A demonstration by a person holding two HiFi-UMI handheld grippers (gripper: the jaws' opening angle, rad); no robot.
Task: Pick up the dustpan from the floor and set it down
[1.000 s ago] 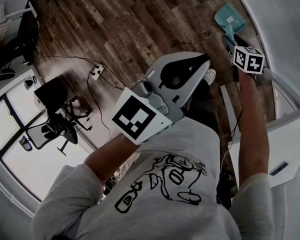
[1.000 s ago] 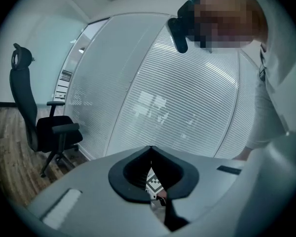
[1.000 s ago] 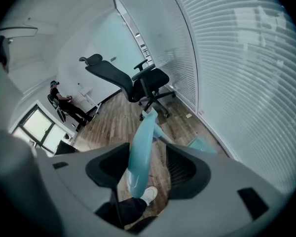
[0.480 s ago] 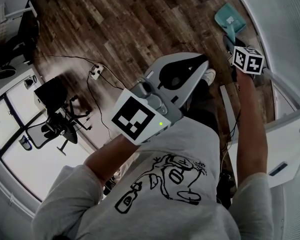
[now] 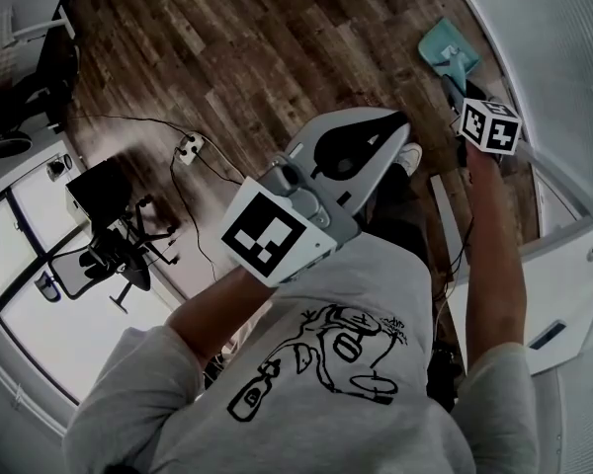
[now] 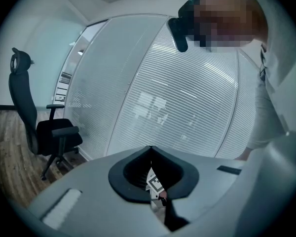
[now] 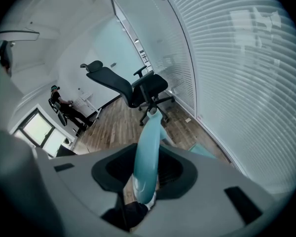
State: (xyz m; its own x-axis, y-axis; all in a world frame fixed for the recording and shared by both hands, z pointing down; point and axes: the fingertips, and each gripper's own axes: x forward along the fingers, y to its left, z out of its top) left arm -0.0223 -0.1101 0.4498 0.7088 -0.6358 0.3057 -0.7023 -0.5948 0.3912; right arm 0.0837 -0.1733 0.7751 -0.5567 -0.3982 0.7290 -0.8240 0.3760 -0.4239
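Observation:
The teal dustpan lies on the wooden floor at the upper right of the head view, close to the blind-covered wall. Its handle runs between the jaws of my right gripper, which have just been closing and now press on it. In the head view the right gripper reaches down to the handle, its marker cube just behind. My left gripper hangs in mid-view, away from the dustpan, jaws together with nothing in them. In its own view the left gripper shows only a thin slit.
A black office chair stands on the floor beyond the dustpan. A power strip with cables lies on the floor at the left, near another chair. A white desk is at the right. My shoe is below the left gripper.
The dustpan and the right gripper sit slightly further left in the head view than a second ago. The left gripper has kept its place.

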